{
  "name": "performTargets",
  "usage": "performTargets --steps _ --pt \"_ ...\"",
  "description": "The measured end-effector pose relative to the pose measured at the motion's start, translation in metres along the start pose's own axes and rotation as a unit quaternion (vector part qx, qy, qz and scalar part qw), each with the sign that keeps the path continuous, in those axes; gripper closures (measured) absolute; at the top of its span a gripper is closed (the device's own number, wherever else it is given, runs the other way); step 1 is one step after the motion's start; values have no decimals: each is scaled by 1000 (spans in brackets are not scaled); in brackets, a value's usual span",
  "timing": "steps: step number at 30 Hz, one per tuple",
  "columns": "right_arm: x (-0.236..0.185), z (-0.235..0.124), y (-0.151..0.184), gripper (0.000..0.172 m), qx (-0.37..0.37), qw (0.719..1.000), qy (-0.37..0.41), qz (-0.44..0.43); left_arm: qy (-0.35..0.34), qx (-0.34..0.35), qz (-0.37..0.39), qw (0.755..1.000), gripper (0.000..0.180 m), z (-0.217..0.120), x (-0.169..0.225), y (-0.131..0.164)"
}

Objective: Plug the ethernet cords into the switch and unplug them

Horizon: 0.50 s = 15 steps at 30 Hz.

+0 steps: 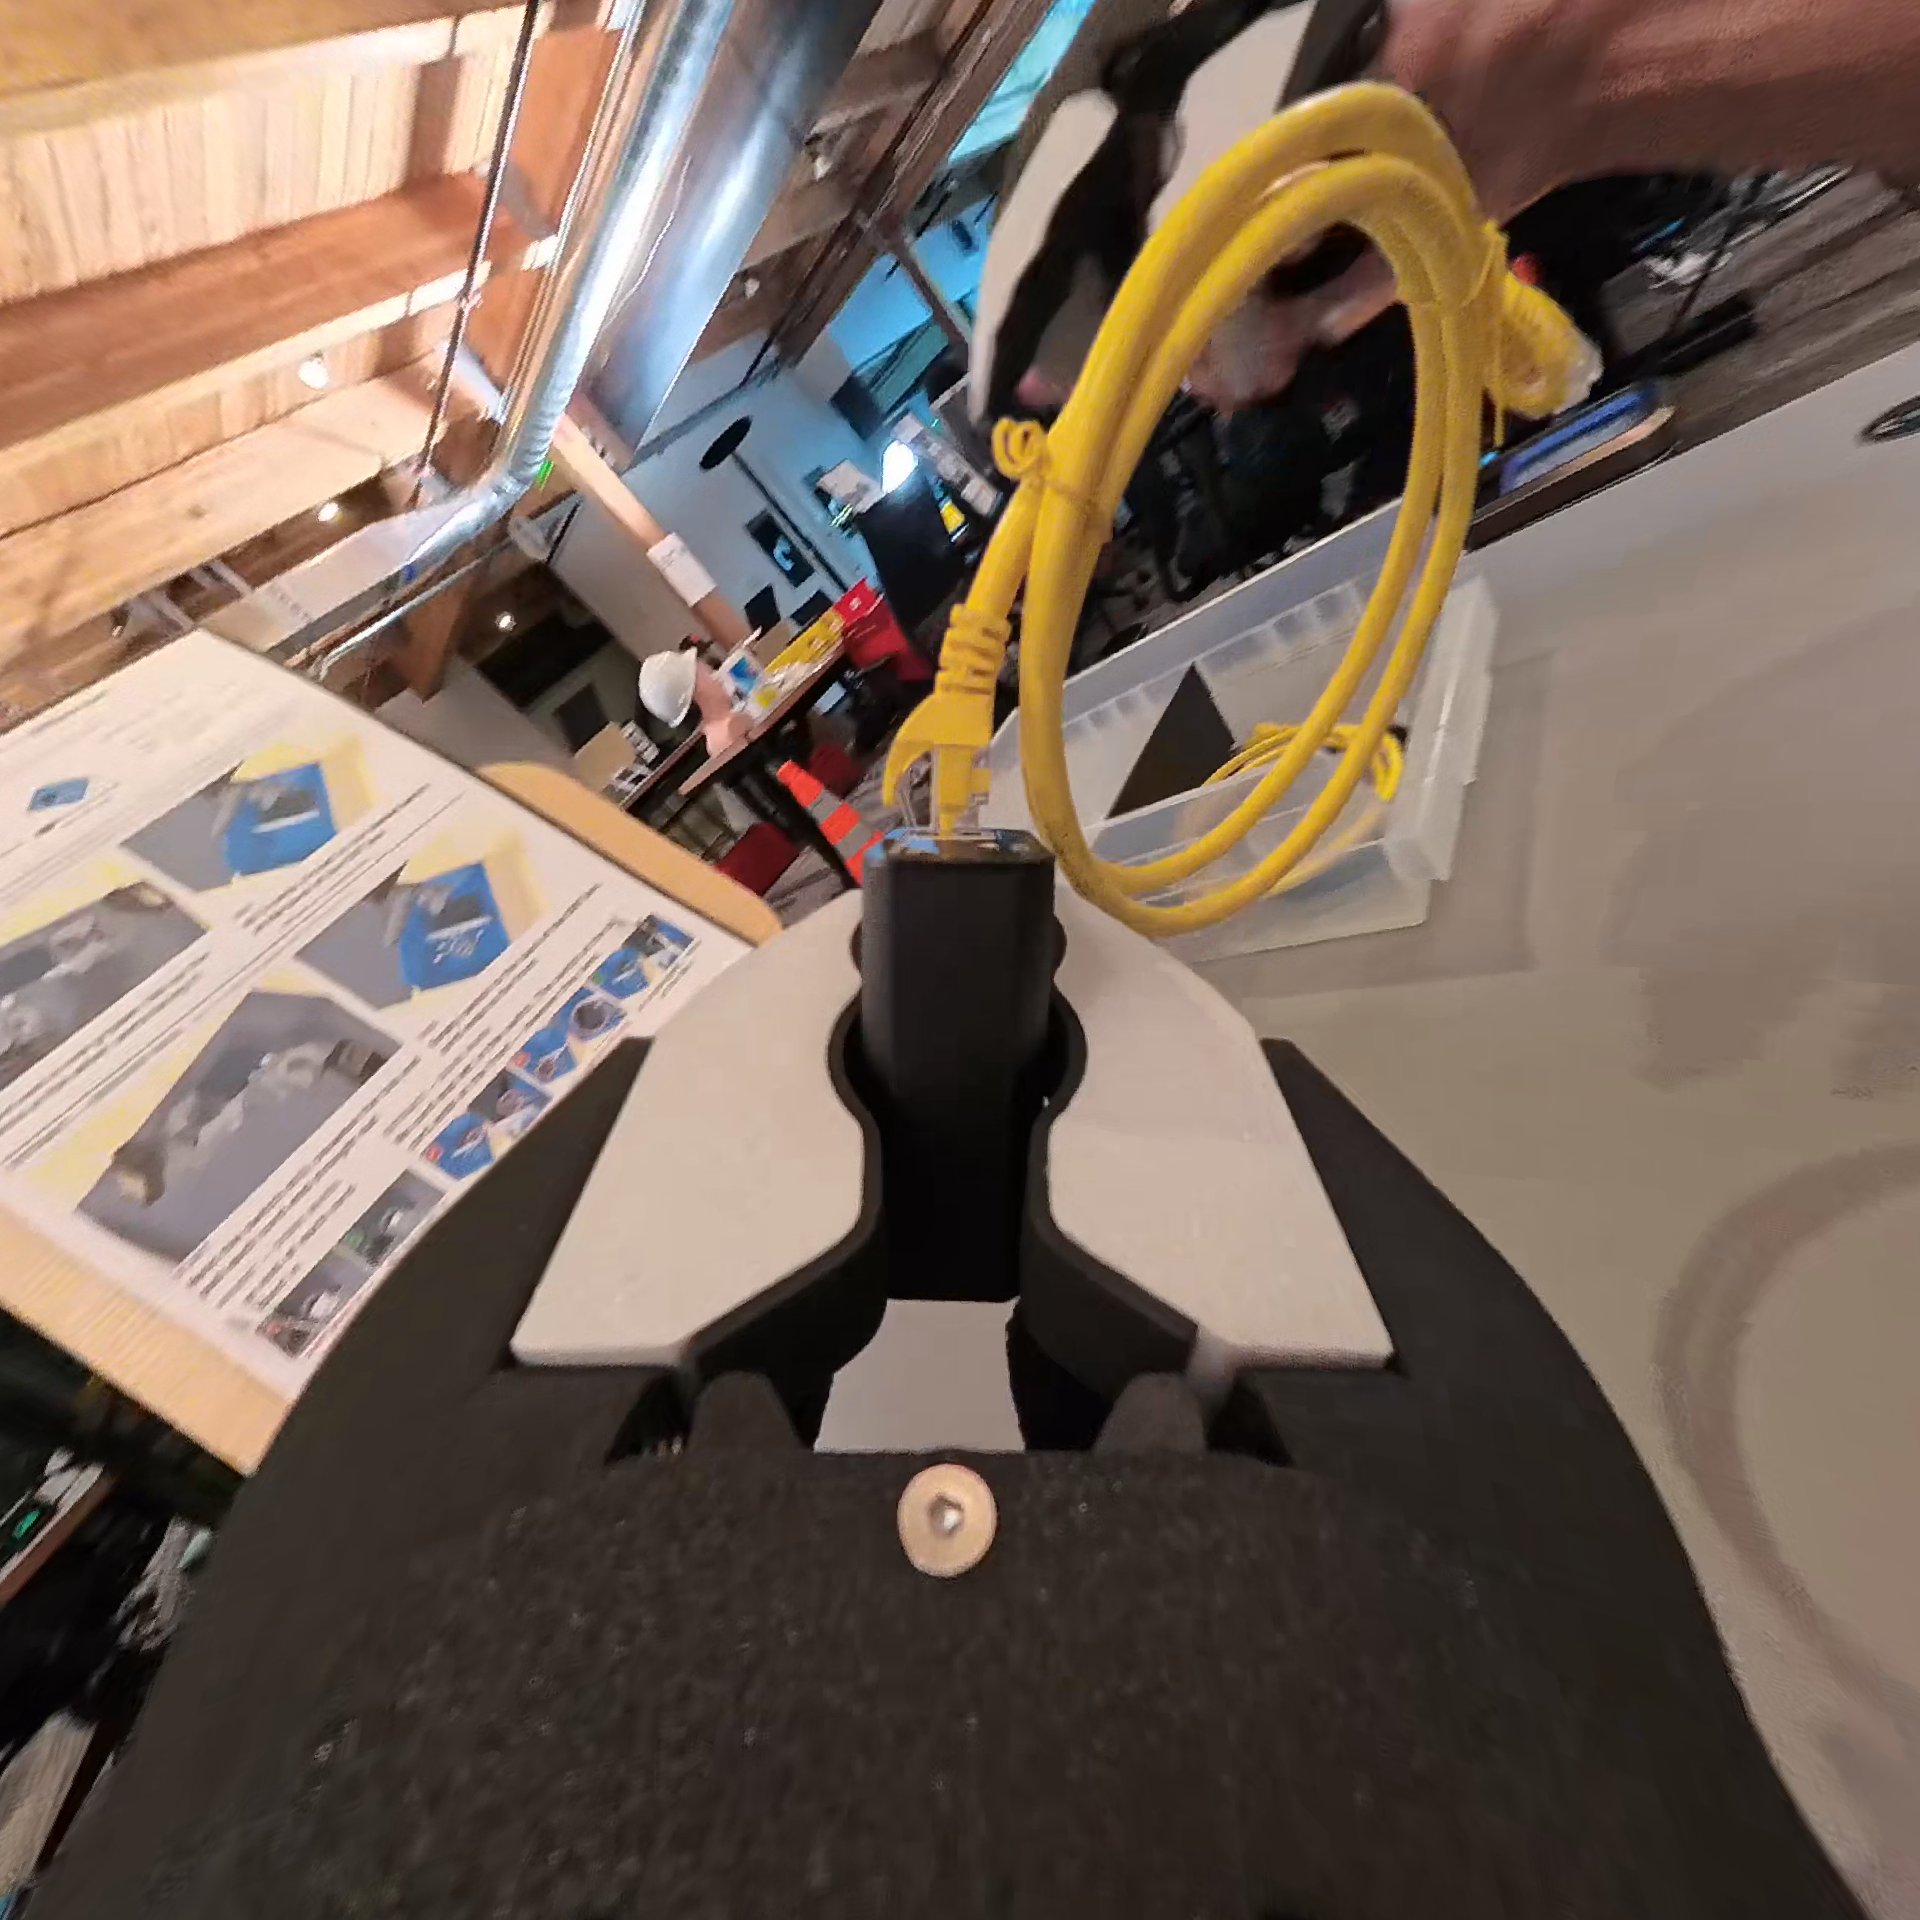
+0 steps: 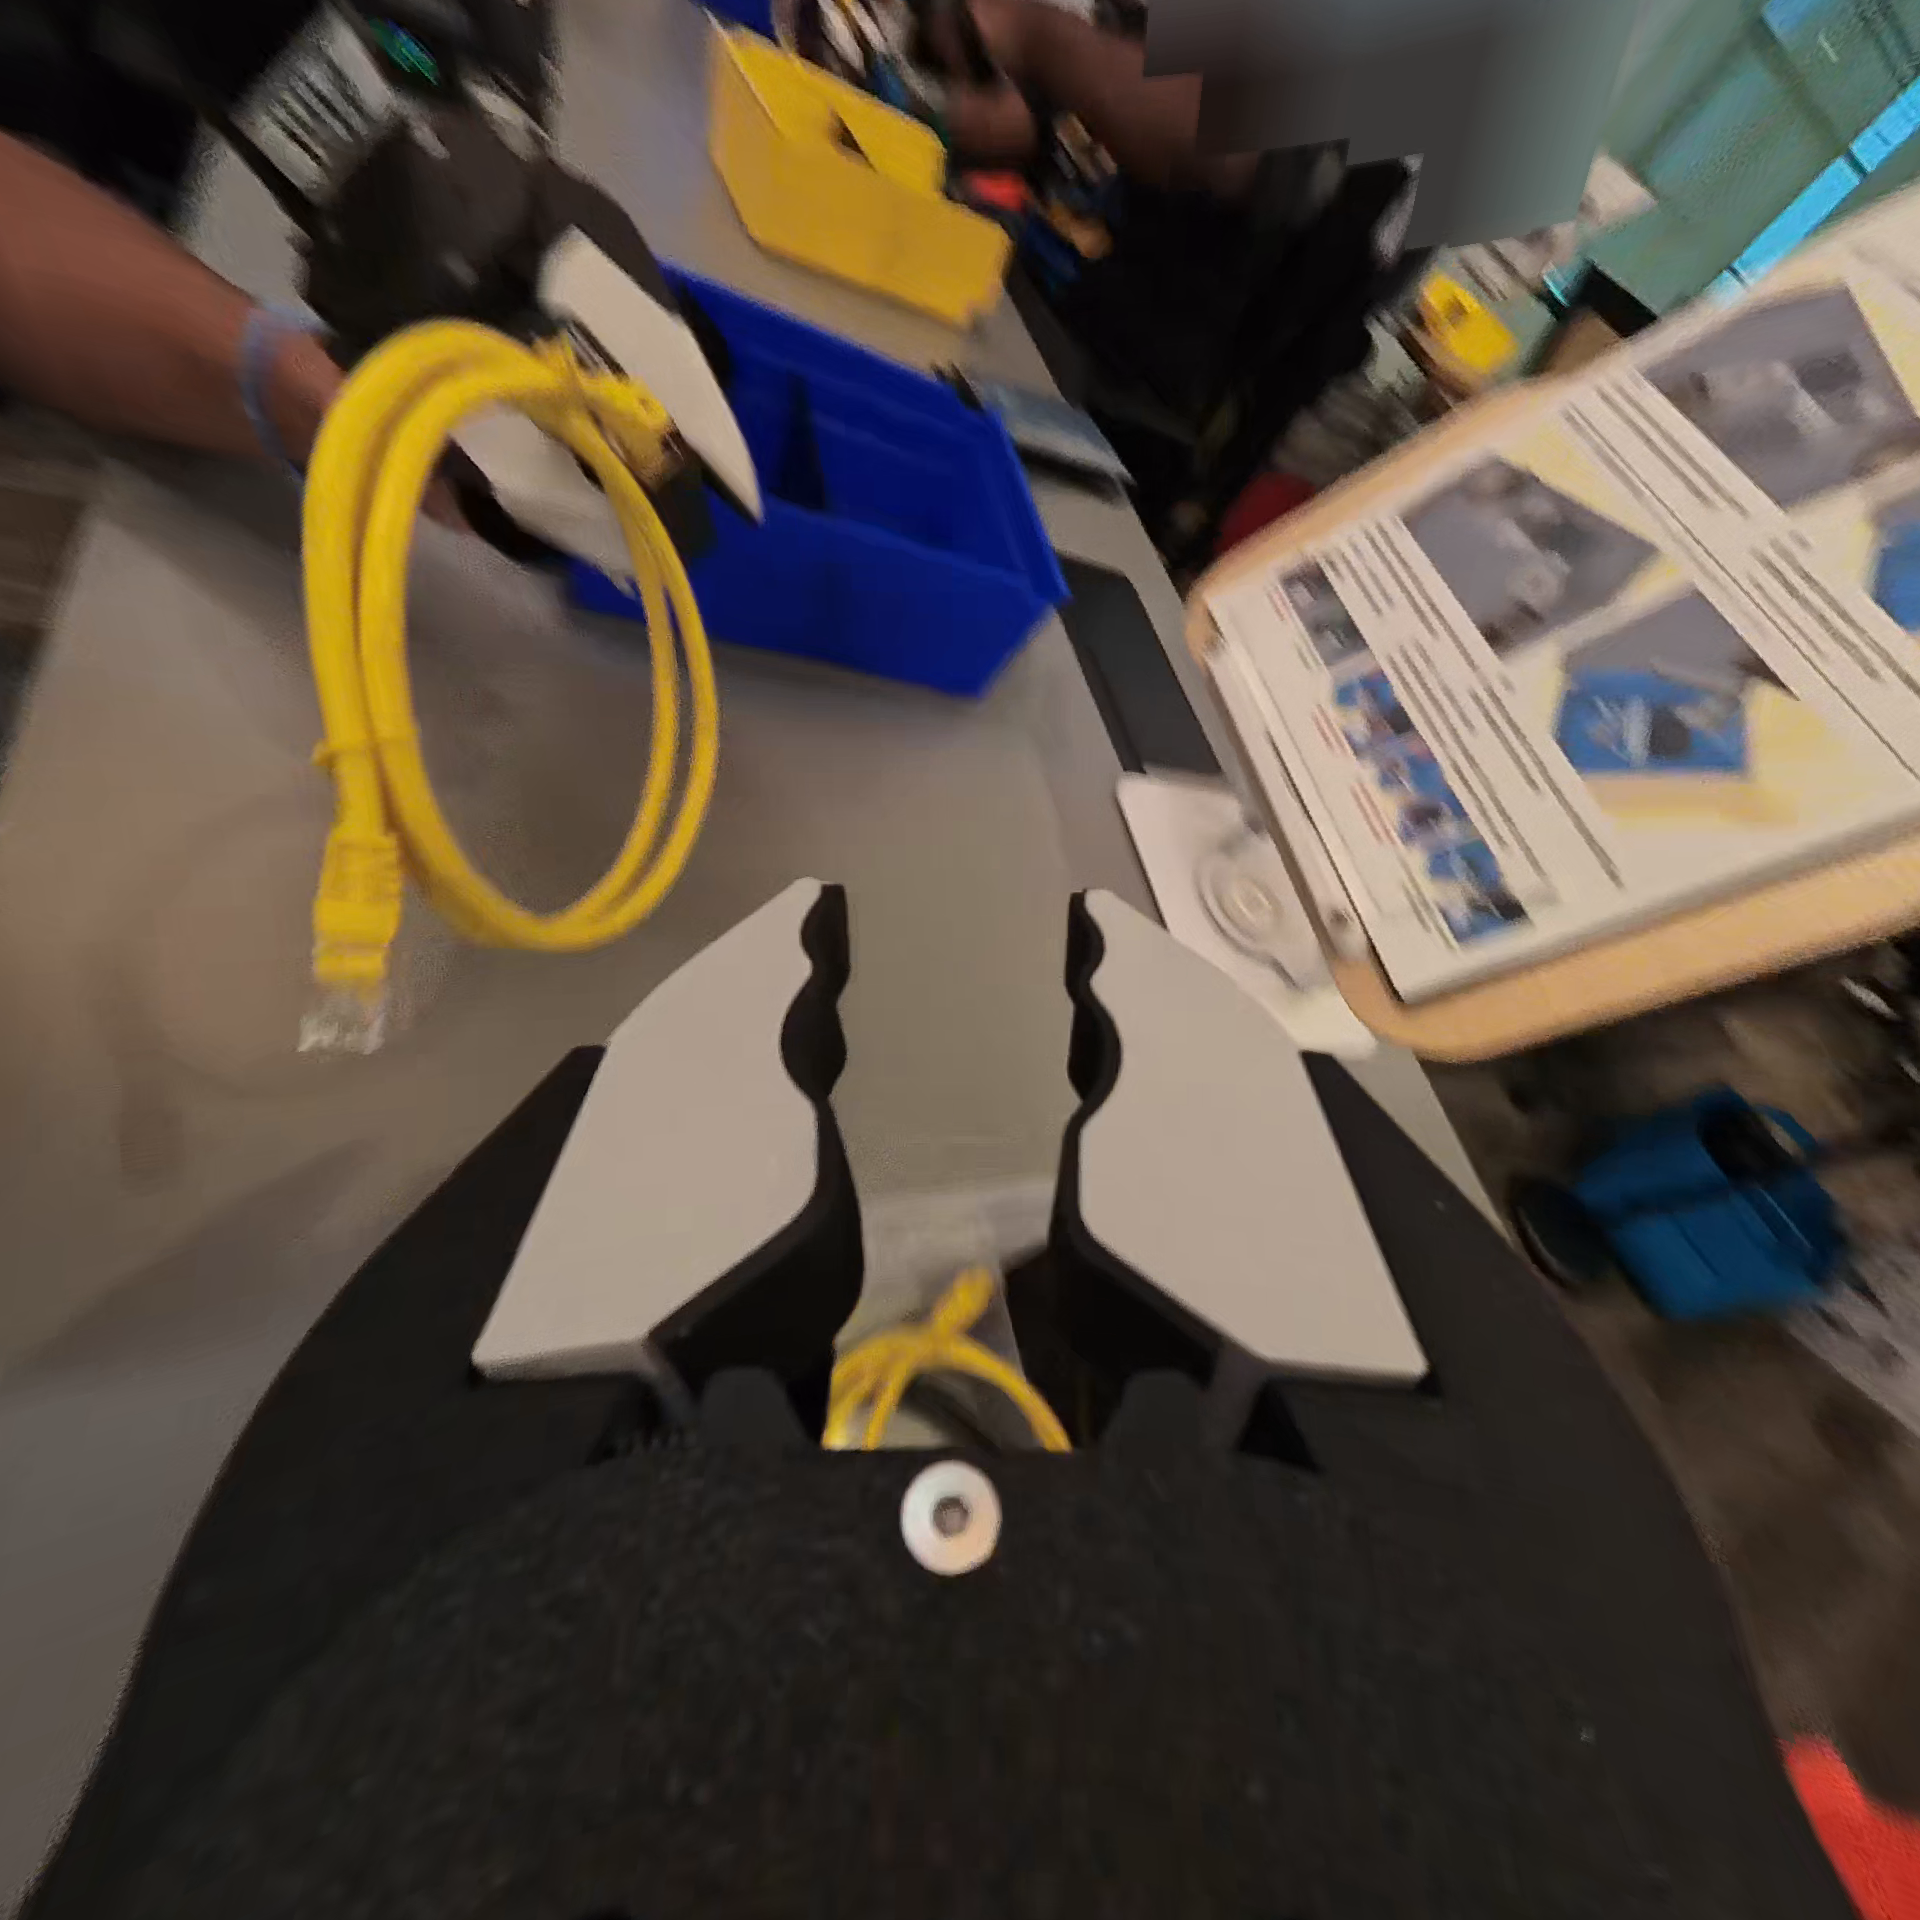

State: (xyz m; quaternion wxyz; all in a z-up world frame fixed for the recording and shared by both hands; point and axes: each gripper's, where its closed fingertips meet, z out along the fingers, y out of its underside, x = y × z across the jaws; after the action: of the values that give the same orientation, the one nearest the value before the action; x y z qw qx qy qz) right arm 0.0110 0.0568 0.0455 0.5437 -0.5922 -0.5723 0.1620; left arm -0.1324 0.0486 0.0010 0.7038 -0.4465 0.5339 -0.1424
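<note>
My left gripper point(image 1: 956, 935) is shut on the black switch point(image 1: 951, 1039), which stands up between its pads. A yellow ethernet cord point(image 1: 1247, 520) has one plug point(image 1: 945, 769) set into the switch's far end. The rest hangs as a tied coil with its other plug point(image 1: 1548, 343) free. In the right wrist view the left gripper point(image 2: 634, 416) shows at upper left with the coil point(image 2: 499, 727) hanging from it and the free plug point(image 2: 348, 935) dangling. My right gripper point(image 2: 951, 914) is open and empty over the grey table point(image 2: 935, 748). Its white finger point(image 1: 1039, 208) shows at the top of the left wrist view.
A clear plastic bin point(image 1: 1455, 727) on the table holds another yellow cord point(image 1: 1320, 758). A blue bin point(image 2: 862, 520) and a yellow bin point(image 2: 852, 187) stand farther back. An instruction sheet on a wooden board point(image 2: 1610, 623) stands at the right, also in the left wrist view point(image 1: 260, 935). The tips of one gripper are about 15 cm away from the tips of the other.
</note>
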Motion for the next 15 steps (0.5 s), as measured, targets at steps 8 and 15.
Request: performTargets --steps 8,15 --pt "-72 106 -50 140 136 971 -182 -72 41 51 -81 995 155 -3 6 -13" --pt "-77 113 -87 145 268 927 -263 -7 65 109 -160 979 155 -16 -9 -26"
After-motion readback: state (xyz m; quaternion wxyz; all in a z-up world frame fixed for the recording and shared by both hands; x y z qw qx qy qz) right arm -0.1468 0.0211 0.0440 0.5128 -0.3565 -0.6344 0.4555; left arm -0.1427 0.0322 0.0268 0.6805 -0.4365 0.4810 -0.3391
